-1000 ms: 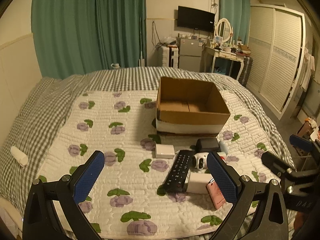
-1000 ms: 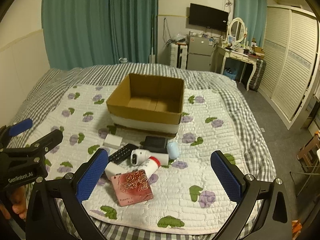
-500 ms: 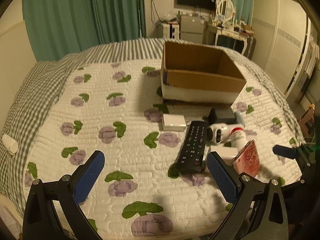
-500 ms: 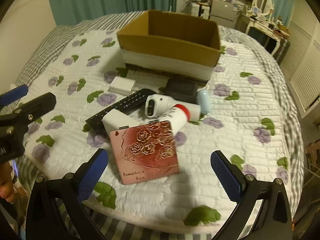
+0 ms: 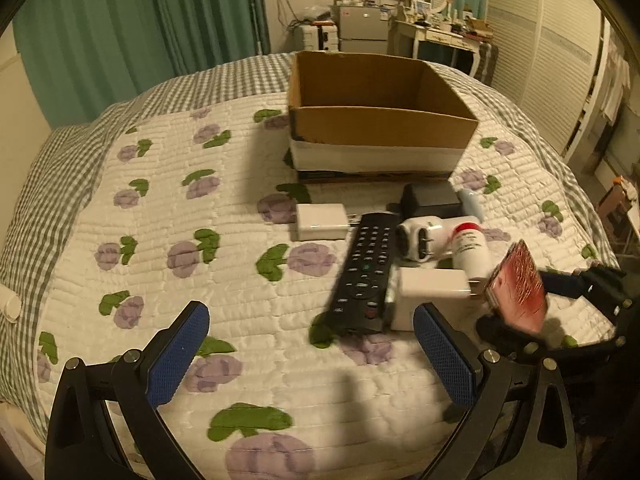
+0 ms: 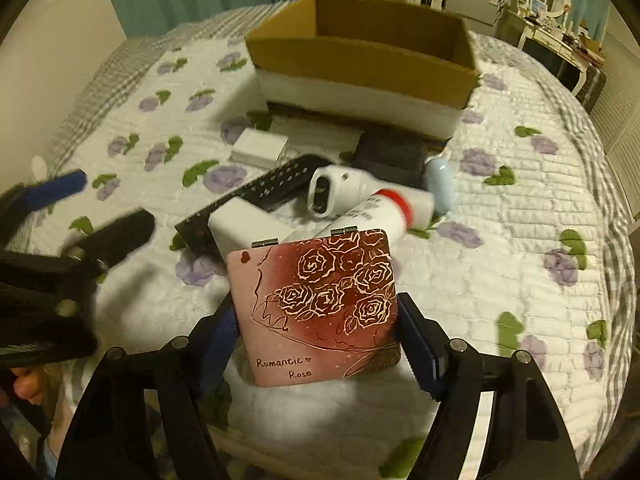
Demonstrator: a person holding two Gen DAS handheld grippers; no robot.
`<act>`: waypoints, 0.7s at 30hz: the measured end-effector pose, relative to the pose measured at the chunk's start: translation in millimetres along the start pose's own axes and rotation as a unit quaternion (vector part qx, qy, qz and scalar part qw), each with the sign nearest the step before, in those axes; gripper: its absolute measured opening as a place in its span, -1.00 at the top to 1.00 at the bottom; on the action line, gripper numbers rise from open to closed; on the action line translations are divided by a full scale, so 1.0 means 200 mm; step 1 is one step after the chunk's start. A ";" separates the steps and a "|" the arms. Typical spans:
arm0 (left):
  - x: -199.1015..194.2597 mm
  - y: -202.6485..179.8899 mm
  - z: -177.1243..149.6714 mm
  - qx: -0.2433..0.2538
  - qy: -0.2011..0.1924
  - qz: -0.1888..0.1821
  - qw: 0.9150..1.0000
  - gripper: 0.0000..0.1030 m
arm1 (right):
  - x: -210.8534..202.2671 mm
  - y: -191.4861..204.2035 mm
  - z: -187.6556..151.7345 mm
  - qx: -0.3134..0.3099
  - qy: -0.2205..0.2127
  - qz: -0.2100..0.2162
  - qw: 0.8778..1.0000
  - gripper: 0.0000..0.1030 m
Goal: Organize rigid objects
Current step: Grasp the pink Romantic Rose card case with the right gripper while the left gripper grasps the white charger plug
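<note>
A pink square case (image 6: 320, 304) printed with roses and "Romantic Rose" sits between the pads of my right gripper (image 6: 320, 340), whose jaws are closing and press its two sides. In the left wrist view the case (image 5: 516, 284) stands tilted on edge in that gripper (image 5: 528, 308). Just beyond it lie a white adapter (image 6: 244, 228), a black remote (image 6: 260, 196), a white handheld device (image 6: 332, 188) and a red-banded white tube (image 6: 380, 208). My left gripper (image 5: 312, 356) hangs open above the quilt, short of the remote (image 5: 364, 272) and adapter (image 5: 428, 292). An open cardboard box (image 5: 380, 128) stands behind the pile.
A second white charger (image 5: 320, 222), a black block (image 5: 430, 200) and a pale blue item (image 5: 472, 200) lie by the box's front. A small white object (image 5: 8, 304) lies at the bed's left edge. The flowered quilt (image 5: 180, 240) stretches leftward; furniture lines the far wall.
Both grippers have come down toward the bed. The right gripper's jaws have drawn in around the pink case, which now stands tilted up off the quilt. The left gripper stays open.
</note>
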State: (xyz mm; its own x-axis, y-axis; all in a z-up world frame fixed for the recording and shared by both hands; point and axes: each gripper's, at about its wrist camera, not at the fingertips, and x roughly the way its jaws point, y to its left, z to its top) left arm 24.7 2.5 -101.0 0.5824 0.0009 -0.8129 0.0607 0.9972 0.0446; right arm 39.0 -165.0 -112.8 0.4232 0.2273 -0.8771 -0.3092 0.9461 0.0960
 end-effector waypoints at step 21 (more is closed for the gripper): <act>0.27 -0.34 -0.01 0.063 0.061 -0.048 0.995 -0.98 | -0.02 -0.41 -0.12 0.070 -0.004 -0.041 0.997 0.34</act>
State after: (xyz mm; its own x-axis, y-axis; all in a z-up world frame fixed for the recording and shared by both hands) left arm 50.1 -64.2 -149.5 0.4672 -0.0768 -0.8808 0.2175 0.9756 0.0304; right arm 42.4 -249.8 -128.5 0.4495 0.1488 -0.8808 -0.1512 0.9845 0.0892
